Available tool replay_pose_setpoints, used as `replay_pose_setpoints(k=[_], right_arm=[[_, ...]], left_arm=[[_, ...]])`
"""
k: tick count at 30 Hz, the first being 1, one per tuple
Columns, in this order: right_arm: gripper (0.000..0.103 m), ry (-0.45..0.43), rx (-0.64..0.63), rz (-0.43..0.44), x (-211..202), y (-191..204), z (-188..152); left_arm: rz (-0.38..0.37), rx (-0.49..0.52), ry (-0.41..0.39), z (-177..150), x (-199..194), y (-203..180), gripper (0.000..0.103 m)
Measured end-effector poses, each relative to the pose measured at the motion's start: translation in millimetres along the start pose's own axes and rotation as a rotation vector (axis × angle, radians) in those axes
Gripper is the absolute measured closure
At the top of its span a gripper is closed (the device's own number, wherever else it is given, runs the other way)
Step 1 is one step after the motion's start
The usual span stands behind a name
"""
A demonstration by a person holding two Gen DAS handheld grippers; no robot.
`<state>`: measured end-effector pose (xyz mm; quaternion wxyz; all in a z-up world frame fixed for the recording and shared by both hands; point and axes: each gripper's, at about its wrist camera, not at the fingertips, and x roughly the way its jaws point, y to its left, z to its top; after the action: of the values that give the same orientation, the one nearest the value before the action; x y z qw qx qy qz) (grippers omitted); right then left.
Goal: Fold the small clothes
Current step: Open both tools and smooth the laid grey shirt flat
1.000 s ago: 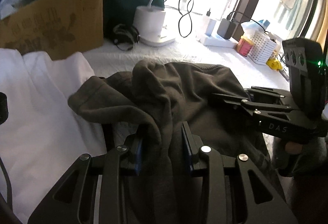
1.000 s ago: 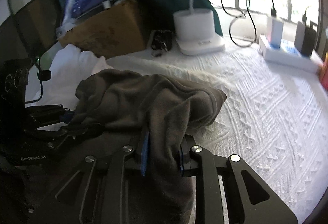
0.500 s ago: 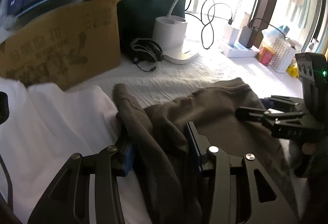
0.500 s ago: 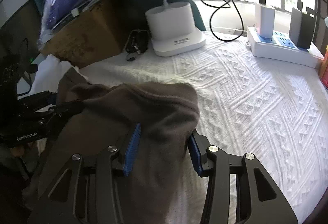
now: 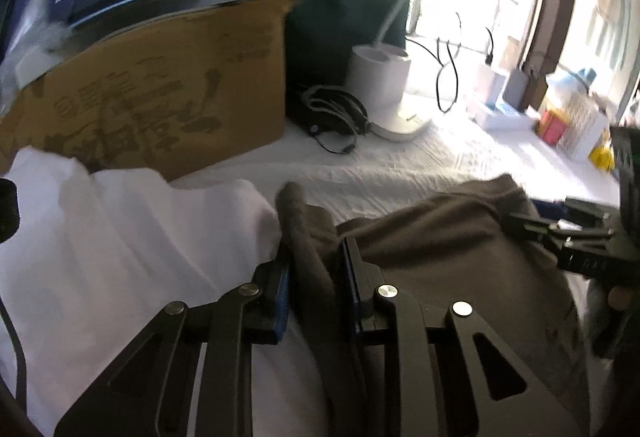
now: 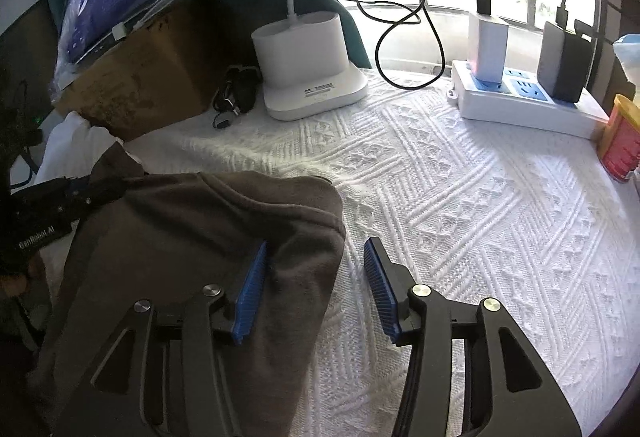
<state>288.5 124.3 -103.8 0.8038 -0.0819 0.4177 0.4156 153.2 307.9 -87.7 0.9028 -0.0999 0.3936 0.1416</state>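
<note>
A dark grey-brown garment (image 5: 440, 249) lies folded on the white textured table cover (image 6: 480, 217). My left gripper (image 5: 315, 251) is at the garment's left edge, its jaws closing with a ridge of the fabric pinched between the blue pads. In the right wrist view the same garment (image 6: 208, 221) lies at the lower left. My right gripper (image 6: 316, 243) has its jaws opening; the fabric's right edge rests against the left pad (image 6: 250, 289) while the right pad stands apart over the bare cover. Each gripper shows at the edge of the other's view.
A white garment (image 5: 120, 237) lies left of the dark one. Behind stand a cardboard box (image 5: 160, 97) with a tablet on top, a cable bundle (image 5: 336, 113), a white lamp base (image 6: 308, 65), a power strip (image 6: 520, 105) with chargers and a red can (image 6: 620, 141).
The bunched, lifted garment has come down and now lies flat and folded. The right jaws opened and let the fabric go. The left jaws widened, then narrowed on a fold at the left edge.
</note>
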Motion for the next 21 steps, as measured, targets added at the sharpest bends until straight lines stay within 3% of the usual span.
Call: replay_pose_setpoints(k=[4, 11, 15, 21], right_arm=[[0.051, 0.009, 0.01, -0.015, -2, 1, 1], [0.046, 0.002, 0.014, -0.052, -9, 3, 0], [0.046, -0.001, 0.008, -0.06, -15, 6, -4], [0.046, -0.005, -0.002, -0.069, -25, 12, -15]], left_arm=[[0.014, 0.002, -0.002, 0, -4, 0, 0.081], [-0.041, -0.045, 0.004, -1, -29, -3, 0.08], [-0.071, -0.015, 0.013, -14, -43, -17, 0.057], [-0.071, 0.011, 0.083, -40, -39, -30, 0.055]])
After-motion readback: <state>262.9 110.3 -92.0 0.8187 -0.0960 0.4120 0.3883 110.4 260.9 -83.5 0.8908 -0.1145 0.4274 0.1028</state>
